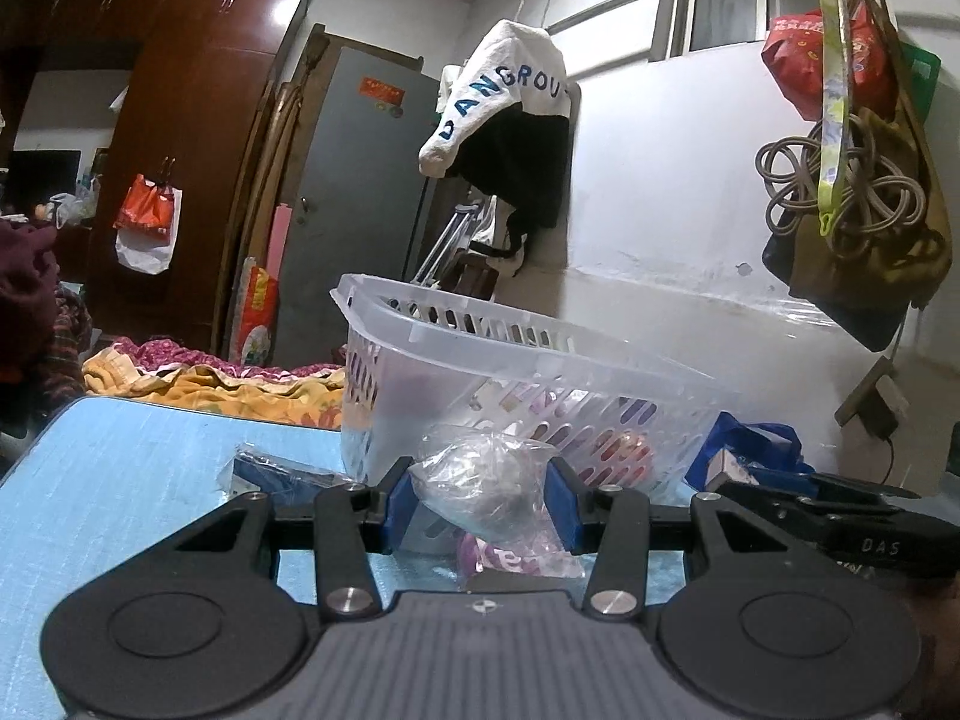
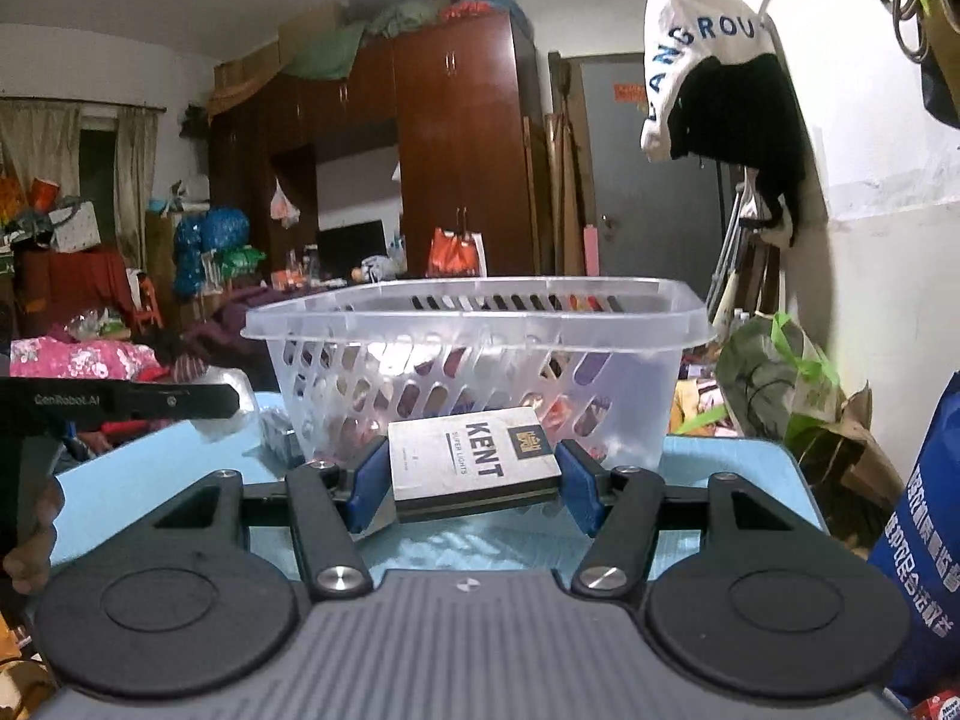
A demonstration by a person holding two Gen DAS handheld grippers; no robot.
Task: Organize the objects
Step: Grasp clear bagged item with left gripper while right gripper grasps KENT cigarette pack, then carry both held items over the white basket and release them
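1. Your left tool [image 1: 480,501] is clamped on a crumpled clear plastic bag [image 1: 480,480]; both blue pads press its sides. The bag hangs between the fingers, just above the blue table [image 1: 120,468].
2. Your right tool [image 2: 474,477] is clamped on a flat Kent cigarette box [image 2: 474,462], held by its two short edges, label facing up.
3. The white slotted basket [image 2: 480,324] stands directly ahead of both tools, and its rim is higher than the things you hold. I judge the step in hand is to put them in the basket.
4. Lift each tool above the rim before you go forward, so the box does not hit the wall.
5. Release one tool at a time; the bag is soft and may catch on a pad.
6. Keep the tools well apart over the basket.
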